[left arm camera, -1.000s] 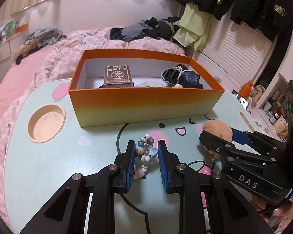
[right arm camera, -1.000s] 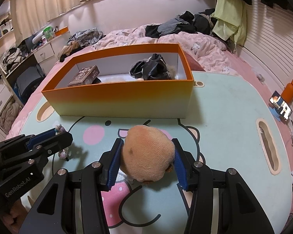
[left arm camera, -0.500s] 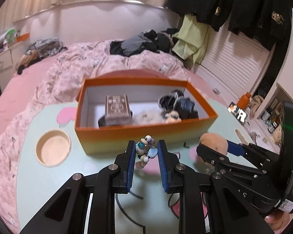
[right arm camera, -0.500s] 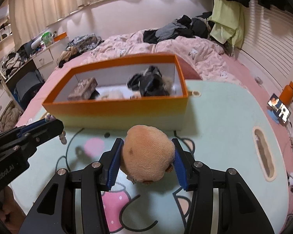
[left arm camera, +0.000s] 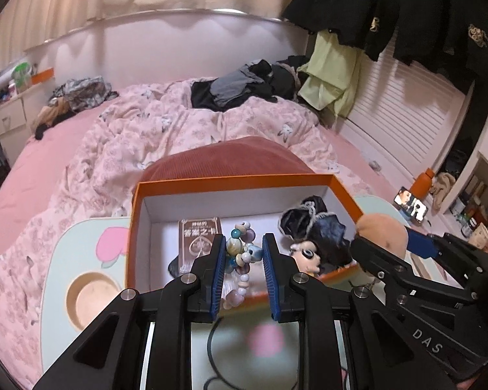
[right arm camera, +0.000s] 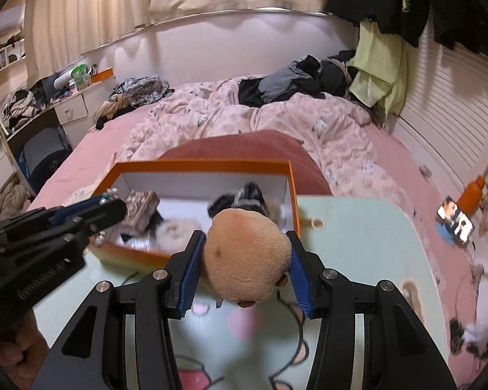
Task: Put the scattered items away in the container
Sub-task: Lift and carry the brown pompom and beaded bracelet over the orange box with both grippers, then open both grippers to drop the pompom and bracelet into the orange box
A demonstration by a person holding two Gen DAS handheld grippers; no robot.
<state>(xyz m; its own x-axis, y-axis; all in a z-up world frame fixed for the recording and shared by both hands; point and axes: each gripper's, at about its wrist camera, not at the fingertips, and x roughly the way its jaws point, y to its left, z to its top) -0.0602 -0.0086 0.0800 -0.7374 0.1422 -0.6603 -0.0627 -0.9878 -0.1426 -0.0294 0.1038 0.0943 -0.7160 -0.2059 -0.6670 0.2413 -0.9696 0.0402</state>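
Up close, the left gripper (left arm camera: 243,261) is pinching one string of beads (left arm camera: 240,253), pastel blue, purple and cream, dangling over the near edge of the orange box (left arm camera: 136,227). Beside it, the right gripper (right arm camera: 244,268) squeezes one tan fuzzy plush (right arm camera: 245,260) at the box's right corner. Further in sit one card deck (left arm camera: 198,235) and one dark-haired doll (left arm camera: 312,237).
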